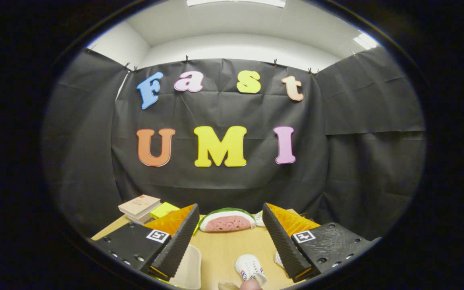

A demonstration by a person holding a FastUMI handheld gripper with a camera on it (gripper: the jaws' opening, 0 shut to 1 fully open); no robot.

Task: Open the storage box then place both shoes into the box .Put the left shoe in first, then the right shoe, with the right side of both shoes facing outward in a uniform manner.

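Gripper view shows the gripper point(228, 241) spread wide, gripping nothing, over bare wooden table point(224, 245). Between the fingers lies 1 white shoe point(249, 269); the storage box point(187, 269) touches the left finger. Beyond sits a watermelon toy point(227, 220), with books point(140, 208) near the table's far edge.

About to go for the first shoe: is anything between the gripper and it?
Nothing visible. The gripper is open and holds nothing; the white shoe lies on bare table between the fingers, low and close. The watermelon toy sits well beyond.
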